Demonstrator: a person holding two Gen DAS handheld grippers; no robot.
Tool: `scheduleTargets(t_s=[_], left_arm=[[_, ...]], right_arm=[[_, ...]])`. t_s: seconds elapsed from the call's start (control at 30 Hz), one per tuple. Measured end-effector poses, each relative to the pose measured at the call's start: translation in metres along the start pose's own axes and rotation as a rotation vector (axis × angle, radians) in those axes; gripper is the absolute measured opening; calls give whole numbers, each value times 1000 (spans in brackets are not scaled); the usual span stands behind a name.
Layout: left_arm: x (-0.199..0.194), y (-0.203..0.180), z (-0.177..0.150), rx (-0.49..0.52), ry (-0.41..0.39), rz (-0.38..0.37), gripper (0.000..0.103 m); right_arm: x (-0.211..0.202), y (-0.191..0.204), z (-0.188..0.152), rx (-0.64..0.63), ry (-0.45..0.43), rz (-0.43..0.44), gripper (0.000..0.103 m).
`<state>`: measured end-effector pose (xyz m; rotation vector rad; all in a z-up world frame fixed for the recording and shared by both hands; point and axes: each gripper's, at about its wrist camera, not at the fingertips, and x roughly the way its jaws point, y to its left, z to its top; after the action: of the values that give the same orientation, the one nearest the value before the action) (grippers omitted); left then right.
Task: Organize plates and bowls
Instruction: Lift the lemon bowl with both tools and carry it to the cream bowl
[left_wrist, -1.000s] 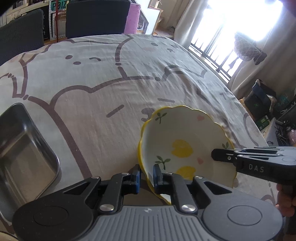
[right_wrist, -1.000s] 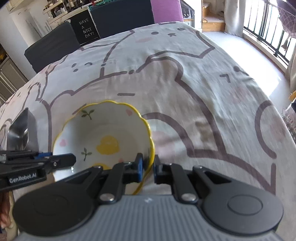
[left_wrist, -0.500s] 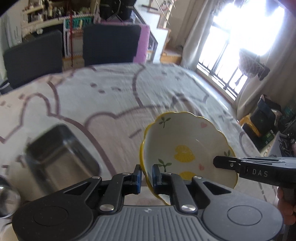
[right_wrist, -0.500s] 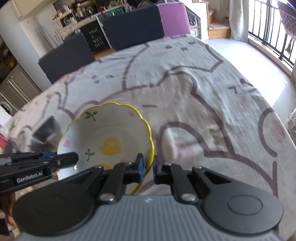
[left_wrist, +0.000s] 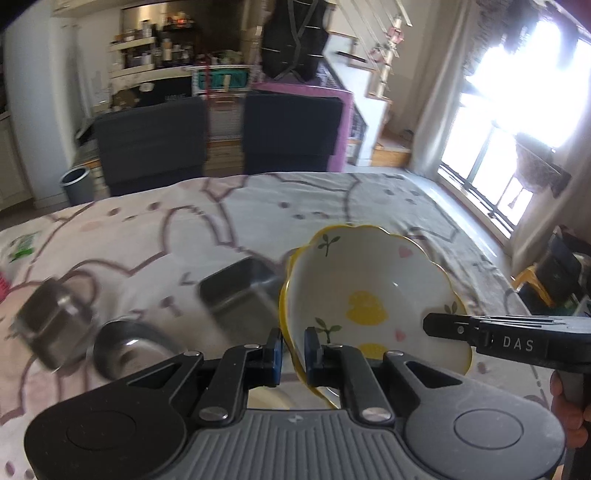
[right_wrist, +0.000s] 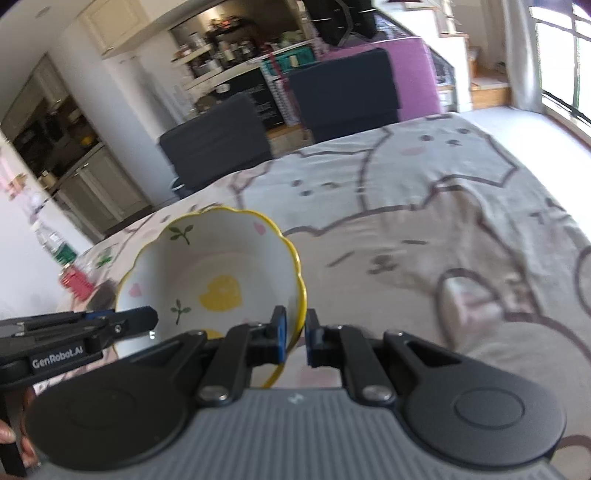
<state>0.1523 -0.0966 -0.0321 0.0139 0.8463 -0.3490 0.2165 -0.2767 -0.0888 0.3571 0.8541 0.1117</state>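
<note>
Bowl (left_wrist: 373, 291): glazed ceramic, glossy white, yellow scalloped rim, painted hearts and sprigs. Tablecloth (left_wrist: 155, 236) over surface: matt woven cloth, soft creases, printed cartoon outlines. Square tray (left_wrist: 236, 295): brushed steel, dull sheen. Round bowl (left_wrist: 129, 345): polished metal, mirror glints. Left gripper (left_wrist: 293, 350): matt black plastic, blue pads on fingers (left_wrist: 275, 352), ribbed grey housing, bright metal screws. Chairs (left_wrist: 151, 144): dark matt fabric.

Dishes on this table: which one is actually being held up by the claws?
The yellow-rimmed flowered bowl: the left claw and right claw each pinch its rim. The square steel tray and round steel bowl sit untouched on the tablecloth.
</note>
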Motion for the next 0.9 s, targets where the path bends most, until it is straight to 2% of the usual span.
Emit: scheduleTargets(t_s=[0.37,0.53,0.77,0.9], left_arm=[[-33,72,-40,-96,-10,79,13],[-38,92,-51,-116,-13,111,13],[-31,109,-69,-142,54,95,13],[-23,106,-76,-120,85,92,13]], right_arm=[[33,82,-26,-98,99,72,12],[51,110,-39,-139,151,90,13],[73,123,-43,-170,229,103,14],[68,119,-52,-180,254,95,14]])
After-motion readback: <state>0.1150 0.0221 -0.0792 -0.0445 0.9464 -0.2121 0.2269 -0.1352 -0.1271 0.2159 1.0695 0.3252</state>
